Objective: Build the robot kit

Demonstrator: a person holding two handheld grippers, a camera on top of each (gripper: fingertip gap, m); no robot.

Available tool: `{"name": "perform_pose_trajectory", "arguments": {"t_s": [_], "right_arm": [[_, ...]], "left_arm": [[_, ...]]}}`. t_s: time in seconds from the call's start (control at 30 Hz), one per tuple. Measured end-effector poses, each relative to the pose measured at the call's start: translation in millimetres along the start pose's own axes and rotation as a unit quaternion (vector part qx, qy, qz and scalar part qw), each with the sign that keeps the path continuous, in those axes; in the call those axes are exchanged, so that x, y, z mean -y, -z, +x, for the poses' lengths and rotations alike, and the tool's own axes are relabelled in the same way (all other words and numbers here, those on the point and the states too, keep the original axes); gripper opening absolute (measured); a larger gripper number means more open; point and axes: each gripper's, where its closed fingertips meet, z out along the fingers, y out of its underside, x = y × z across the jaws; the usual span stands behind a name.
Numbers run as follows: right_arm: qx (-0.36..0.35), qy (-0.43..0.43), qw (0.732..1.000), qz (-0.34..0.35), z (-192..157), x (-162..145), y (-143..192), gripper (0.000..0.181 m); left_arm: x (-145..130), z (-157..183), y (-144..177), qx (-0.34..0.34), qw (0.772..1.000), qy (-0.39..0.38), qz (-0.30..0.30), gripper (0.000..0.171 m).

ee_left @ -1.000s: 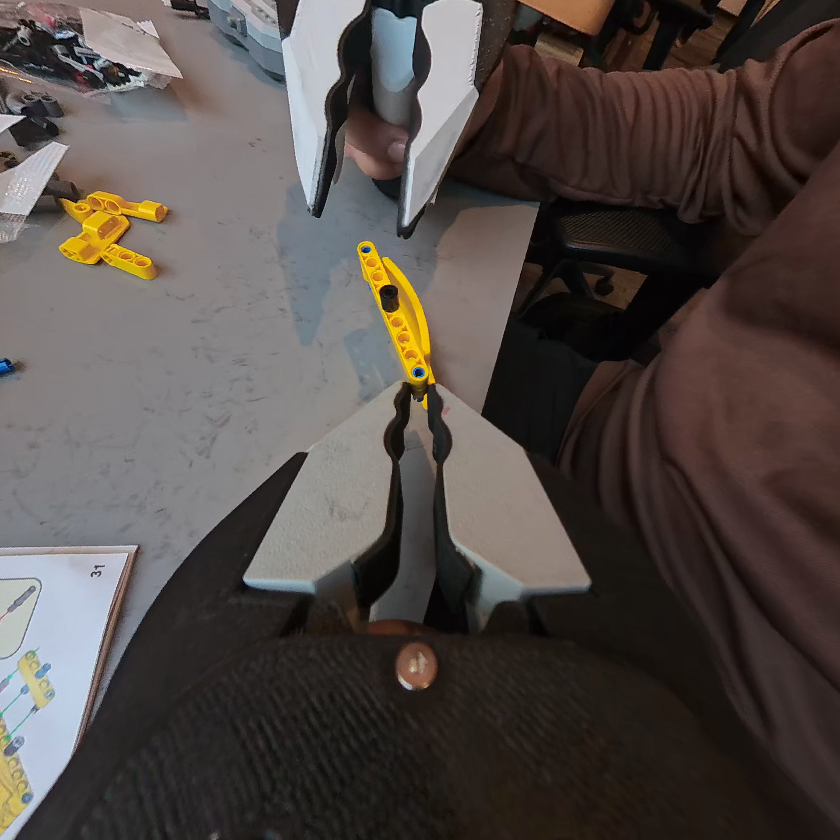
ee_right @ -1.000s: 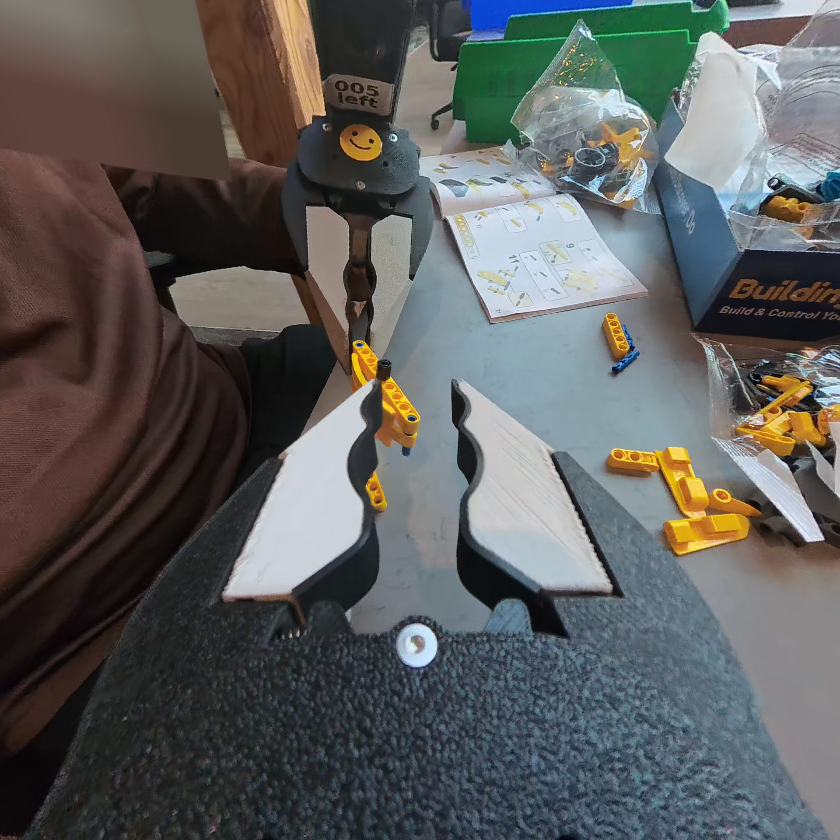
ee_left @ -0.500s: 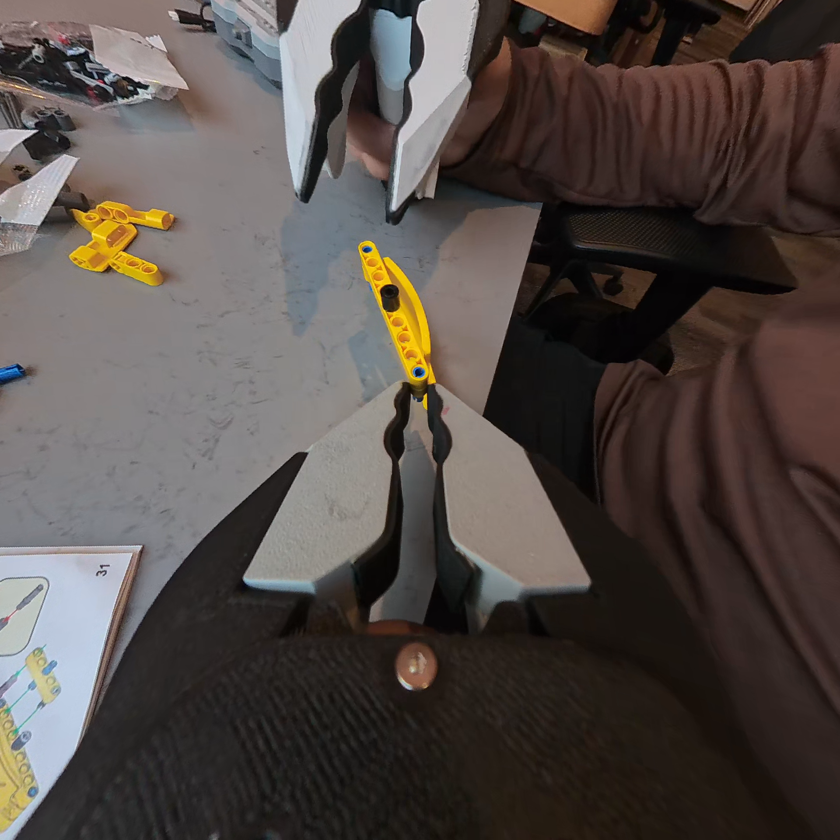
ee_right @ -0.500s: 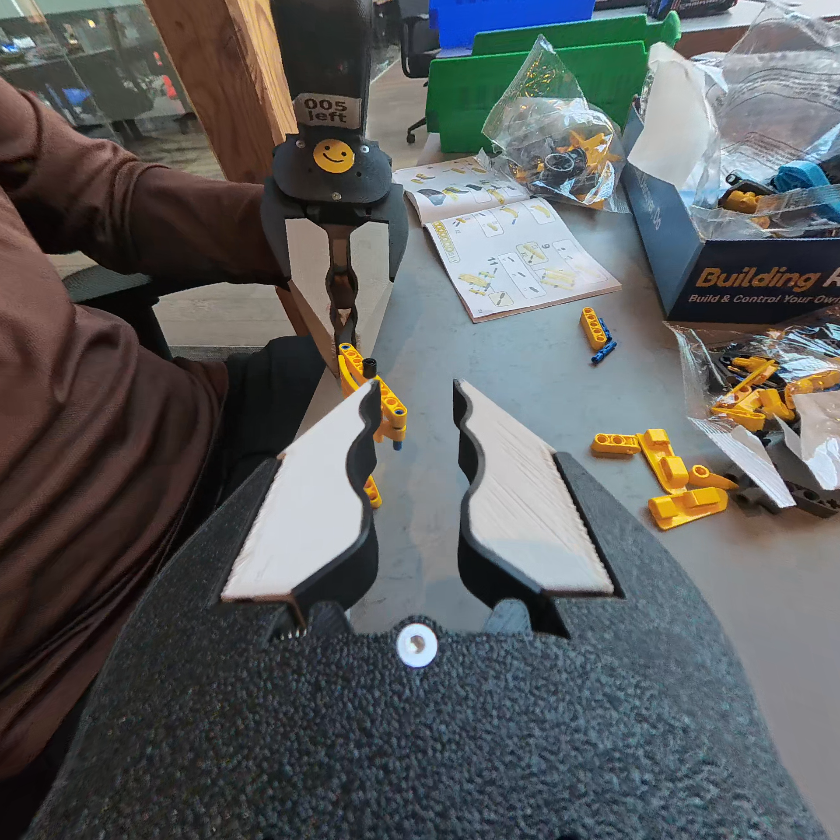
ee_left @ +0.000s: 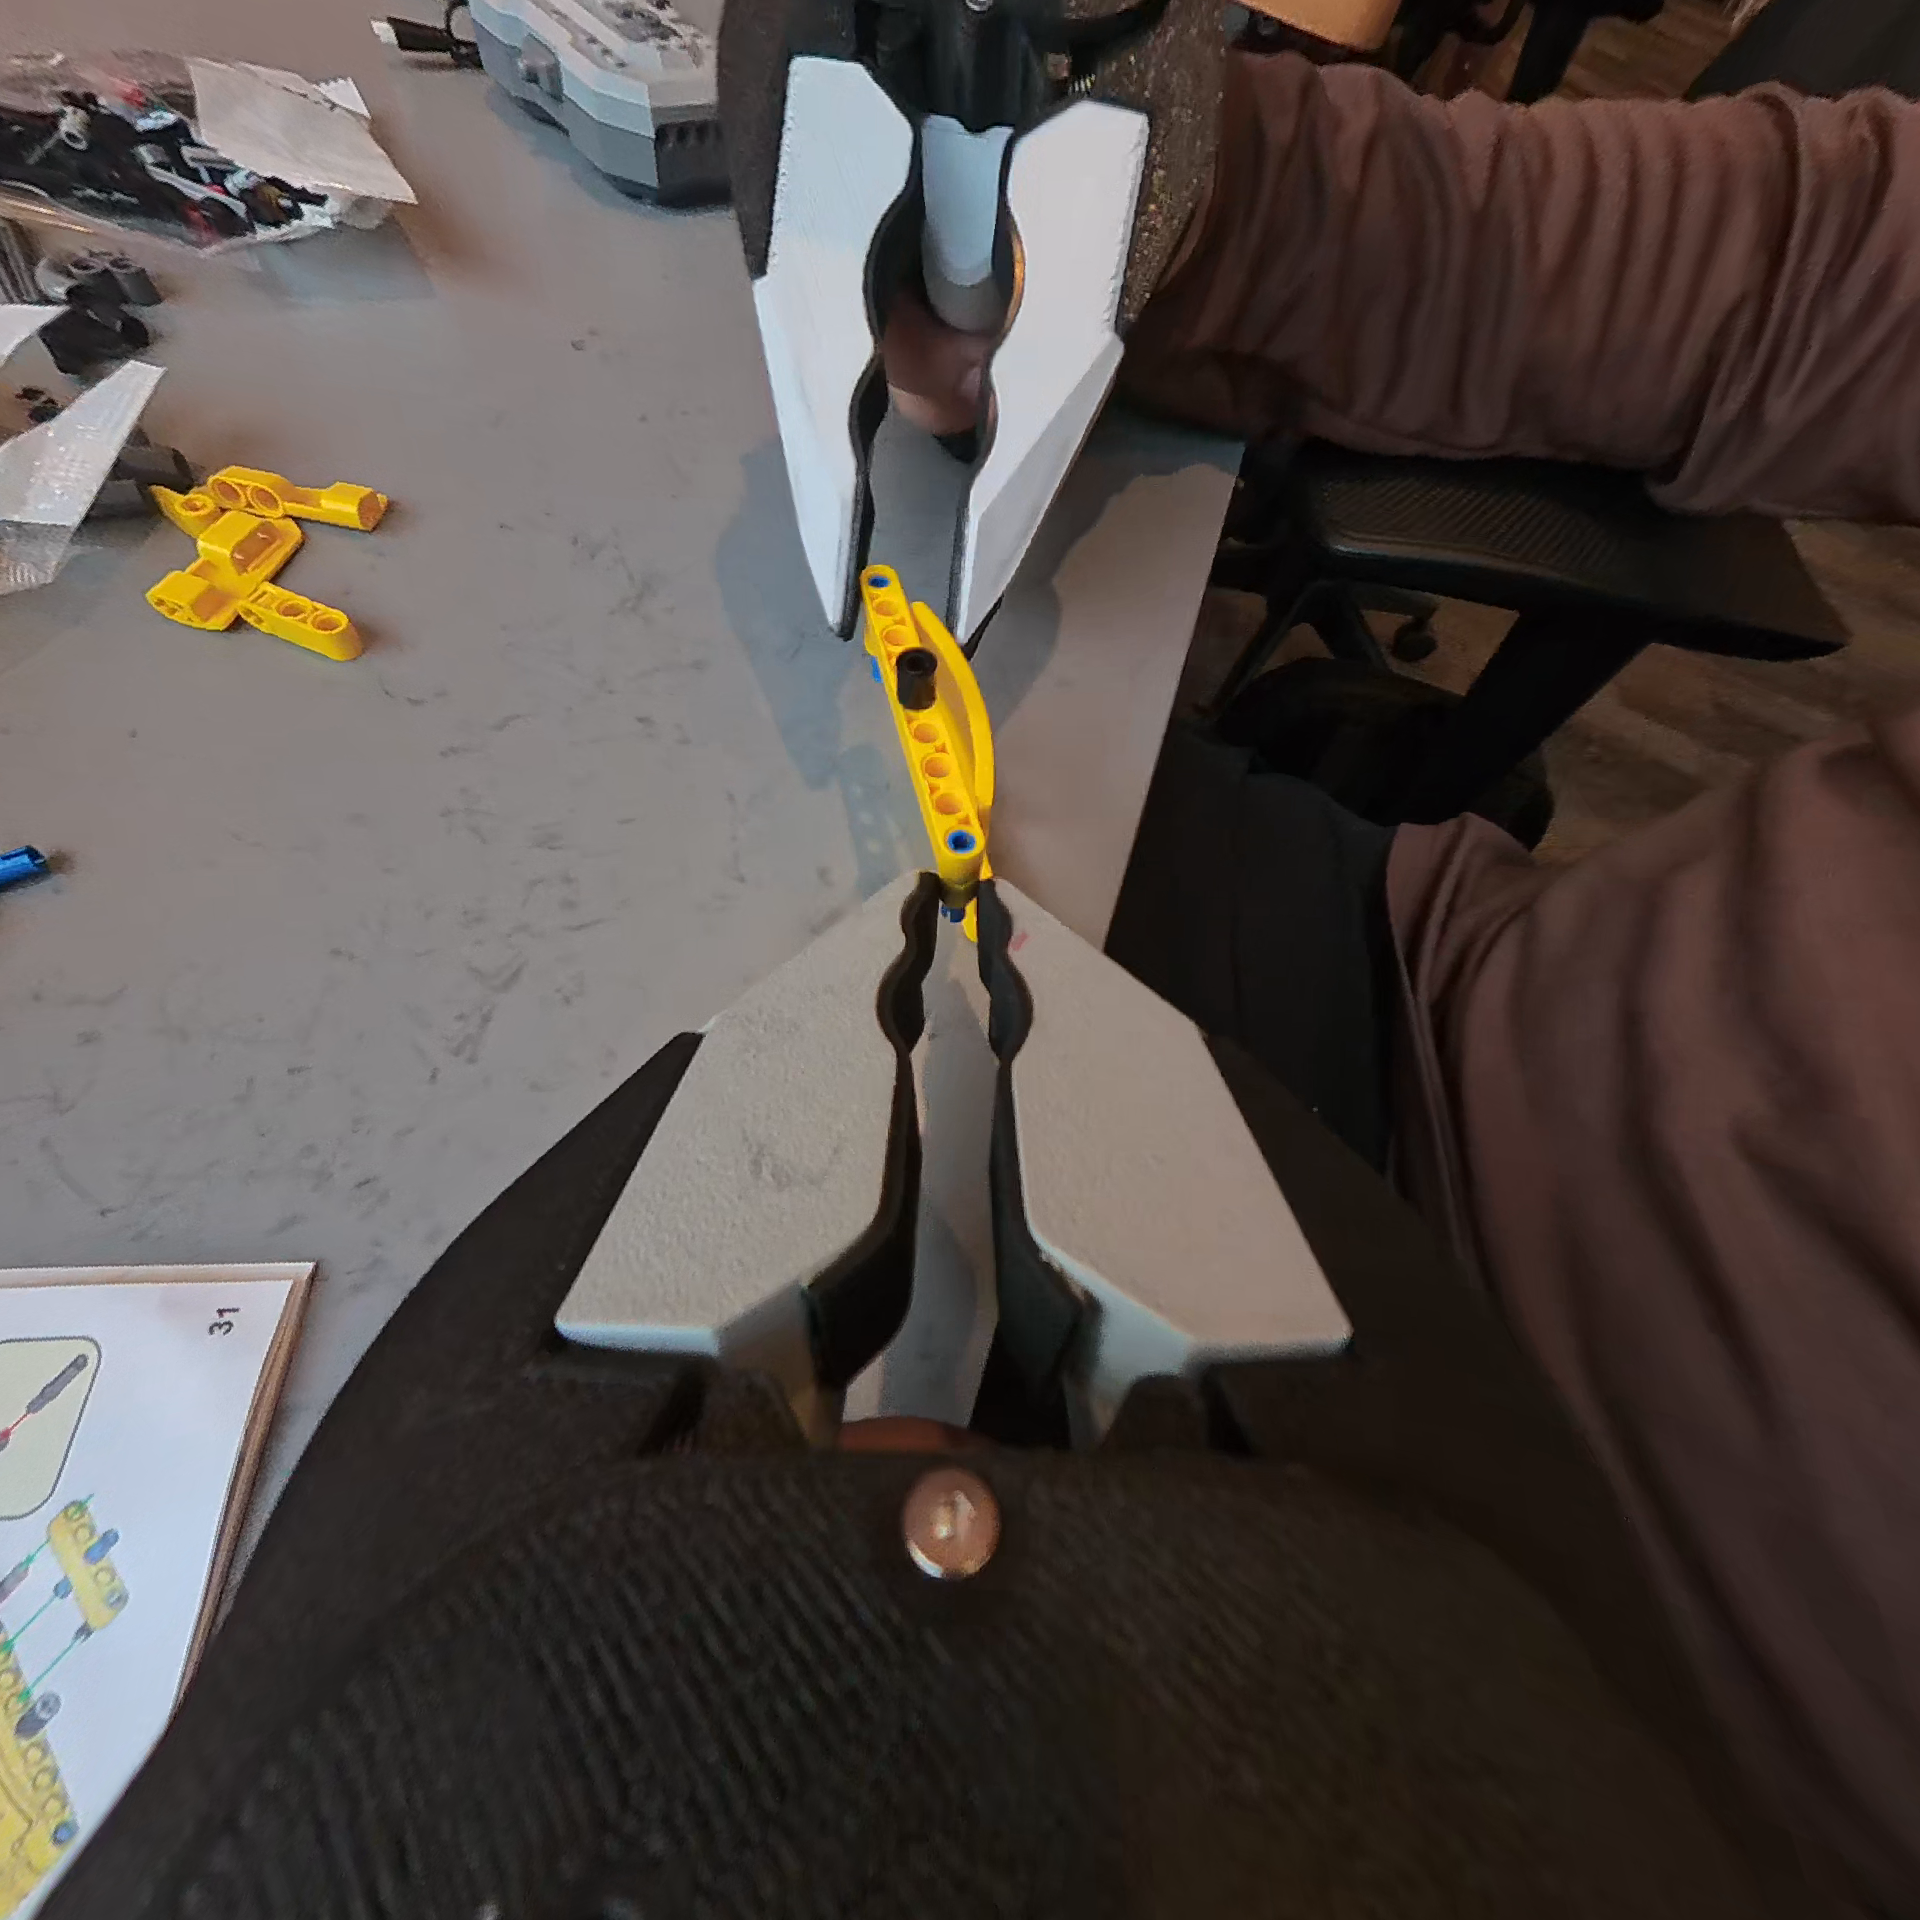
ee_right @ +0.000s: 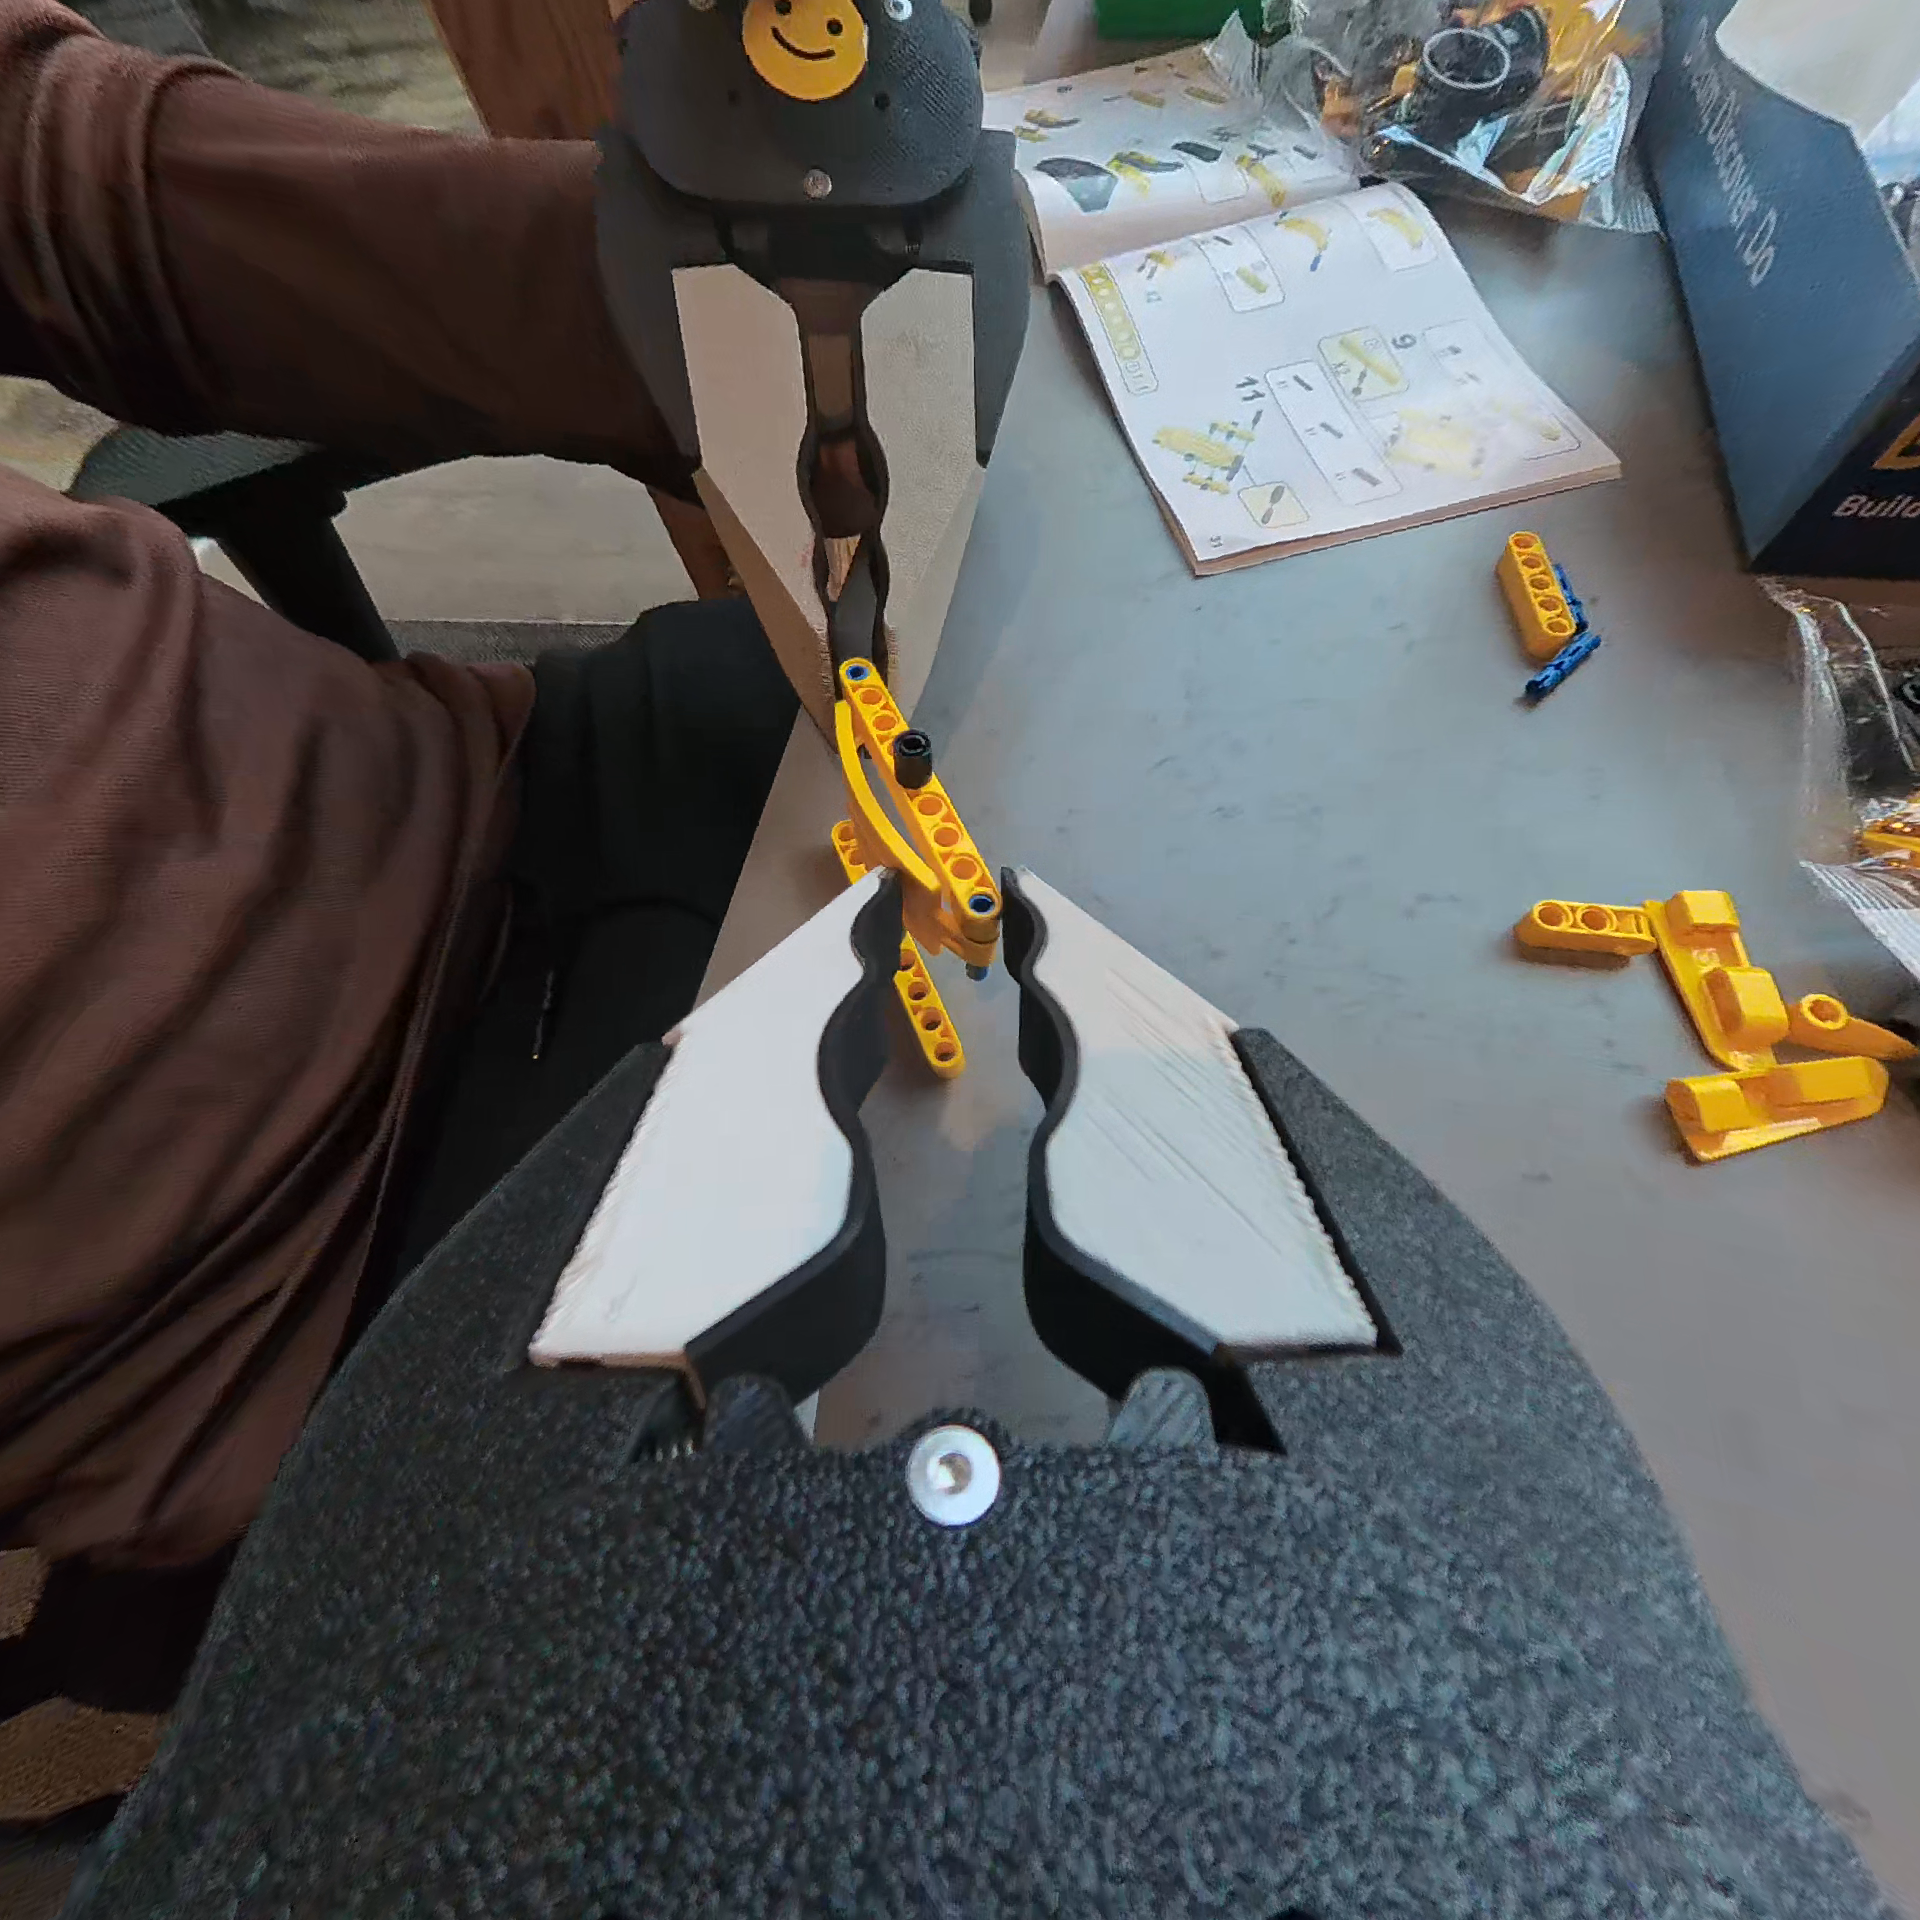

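While the yellow beam assembly [ee_left: 935, 748] hangs just above the grey table [ee_left: 436, 852] near its front edge, it is pinched at one end only: the left gripper [ee_left: 954, 896] has its jaws pressed onto the near tip, where a blue pin shows. A black pin [ee_left: 915, 677] stands up from one of the beam's holes, and a curved yellow piece runs along one side. In the right wrist view a second short beam hangs down from the assembly between that gripper's fingers.

The right gripper [ee_right: 948, 904] sits at the free end with its jaws spread — the fingertips flank the beam's far tip on both sides, and I cannot tell whether either pad touches it yet. If a grip is meant here, it would do best square across the flat faces of the beam, clear of the black pin and the hanging piece, with the left hold steady so the assembly does not swing.

Further out on the table lie a cluster of loose yellow pieces [ee_right: 1725, 1018], a short yellow beam beside a blue pin [ee_right: 1538, 597], an open instruction booklet [ee_right: 1309, 364], a dark blue box [ee_right: 1787, 312] and clear bags of parts [ee_left: 166, 166]. A person's brown sleeve [ee_left: 1558, 270] reaches in behind the right gripper.
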Motion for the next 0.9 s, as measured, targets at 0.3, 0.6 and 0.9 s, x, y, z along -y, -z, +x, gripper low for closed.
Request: {"name": "perform_pose_trajectory", "arguments": {"t_s": [0.3,0.6,0.9], "right_arm": [[0.010,-0.062,0.998,0.024,6,2,11,0.015],[0.004,-0.031,0.999,-0.006,-2,-9,11,0.013],[0.010,-0.033,0.999,-0.010,-3,-10,10,0.014]], "left_arm": [[5,-14,-11,0.014,0.997,0.081,-0.005,0.006],[10,-11,-9,0.037,0.998,0.046,0.019,0.012],[10,-4,-8,0.016,0.999,0.040,0.021,0.006]]}}
